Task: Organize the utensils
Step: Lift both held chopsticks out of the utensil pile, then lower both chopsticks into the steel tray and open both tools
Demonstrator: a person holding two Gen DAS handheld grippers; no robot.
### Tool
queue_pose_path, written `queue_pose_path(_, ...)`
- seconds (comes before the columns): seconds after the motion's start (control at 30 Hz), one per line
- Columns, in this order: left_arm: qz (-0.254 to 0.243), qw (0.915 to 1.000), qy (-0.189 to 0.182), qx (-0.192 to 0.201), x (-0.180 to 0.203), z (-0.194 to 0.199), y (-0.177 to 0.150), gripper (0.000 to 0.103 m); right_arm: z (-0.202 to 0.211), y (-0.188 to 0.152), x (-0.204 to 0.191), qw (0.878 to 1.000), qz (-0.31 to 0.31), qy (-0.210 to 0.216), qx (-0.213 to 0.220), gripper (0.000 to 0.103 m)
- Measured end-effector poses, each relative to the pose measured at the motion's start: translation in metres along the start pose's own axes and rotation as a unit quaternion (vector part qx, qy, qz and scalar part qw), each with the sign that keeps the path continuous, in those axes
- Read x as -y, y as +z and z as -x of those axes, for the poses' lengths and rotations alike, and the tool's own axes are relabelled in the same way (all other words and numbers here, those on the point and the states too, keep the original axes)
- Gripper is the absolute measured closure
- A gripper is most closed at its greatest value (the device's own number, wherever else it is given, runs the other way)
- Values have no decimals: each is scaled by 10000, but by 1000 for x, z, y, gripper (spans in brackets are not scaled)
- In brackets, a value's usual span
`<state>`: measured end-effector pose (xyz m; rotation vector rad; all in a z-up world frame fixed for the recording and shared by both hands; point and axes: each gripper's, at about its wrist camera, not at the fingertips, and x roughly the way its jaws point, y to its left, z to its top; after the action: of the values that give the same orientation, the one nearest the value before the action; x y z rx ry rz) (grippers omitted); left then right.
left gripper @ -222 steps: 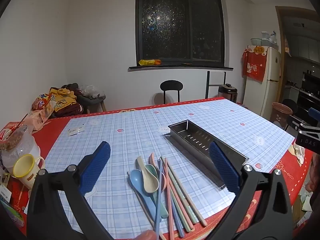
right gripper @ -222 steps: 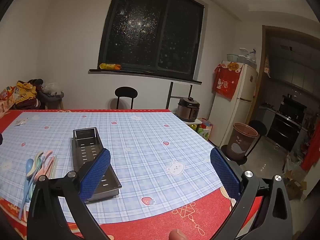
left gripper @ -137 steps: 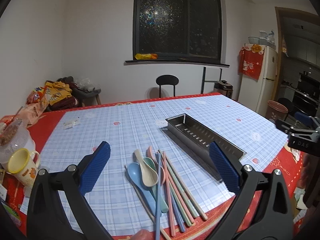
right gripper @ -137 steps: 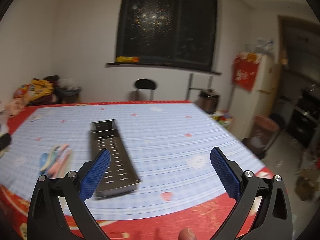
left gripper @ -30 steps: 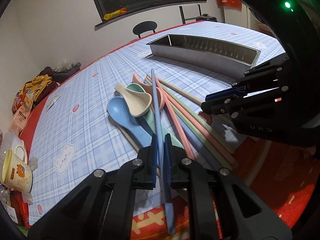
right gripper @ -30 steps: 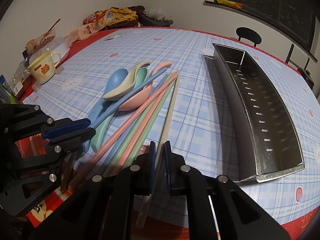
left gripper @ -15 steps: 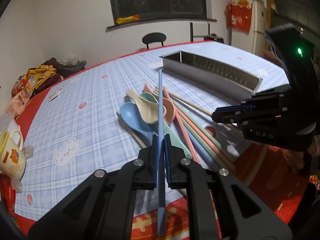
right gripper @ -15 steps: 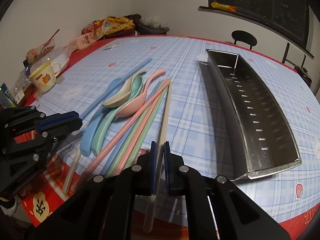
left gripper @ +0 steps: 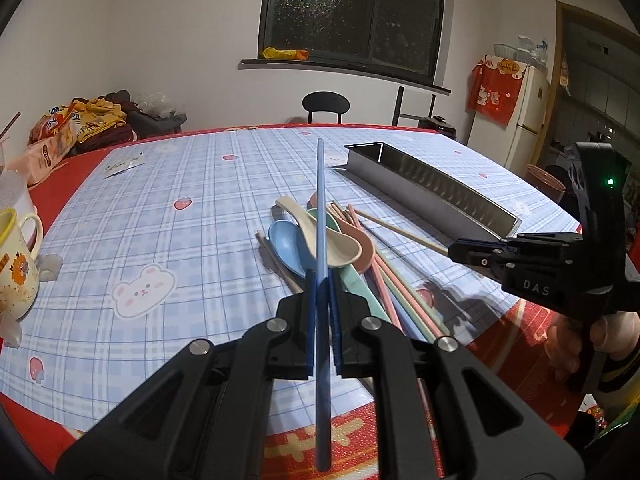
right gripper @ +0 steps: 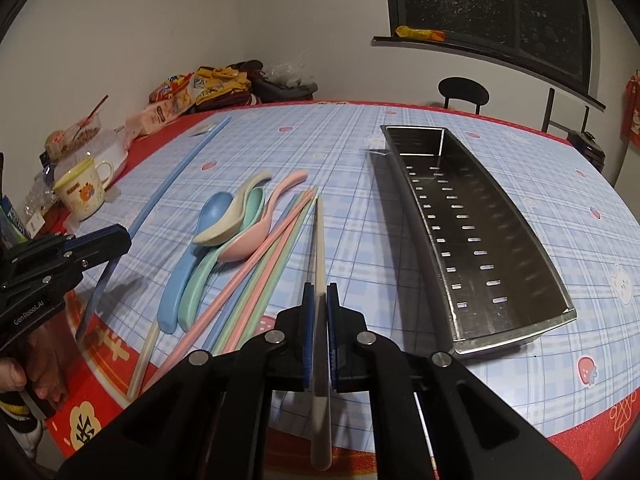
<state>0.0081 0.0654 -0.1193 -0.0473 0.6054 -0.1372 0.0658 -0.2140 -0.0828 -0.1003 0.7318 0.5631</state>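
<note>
Your left gripper (left gripper: 320, 280) has its jaws clamped on a blue chopstick (left gripper: 320, 200); your right gripper (right gripper: 319, 296) clamps a cream chopstick (right gripper: 319, 248) beside the steel tray (right gripper: 536, 280).

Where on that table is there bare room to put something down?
Bare cloth lies between the mug and the spoons, and beyond the tray's far end. It is crowded between spoons and tray, where chopsticks lie.
</note>
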Motion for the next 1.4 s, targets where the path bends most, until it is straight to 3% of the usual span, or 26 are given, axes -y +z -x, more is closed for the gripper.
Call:
queue_pose_path(0.27,335,9994,-115,55,-15,0,1,93,8,-1,8,9995,-178,157,192,96)
queue_pose_path(0.43,778,9966,-249,-124,-33,-3,7,93,14,11,30,9949,-587,790,213,96)
queue_pose_path(0.53,1010,9944,-303,-28,-39,4,20,93,23,28,44,9925,-658,966,345,96)
queue_pose_path(0.7,1180,9914,-553,109,-16,-1,53,93,21,62,76,9947,-512,646,614,96)
queue_pose_path(0.87,1742,9778,-1165,-80,15,-43,76,93,0,64,125,9893,-1171,708,509,96)
queue_pose_path(0.93,1918,9718,-1357,-208,31,-66,84,93,2,61,134,9855,-1324,913,545,96)
queue_pose_path(1.07,2325,9557,-1767,-355,61,-105,96,93,1,57,143,9868,-1384,627,559,96)
queue_pose_path(1.23,2804,9399,-1874,-525,81,-135,98,93,-11,52,152,9851,-1579,588,347,96)
queue_pose_path(1.4,3244,9288,-1695,-588,84,-153,94,93,-16,51,150,9867,-1566,338,276,96)
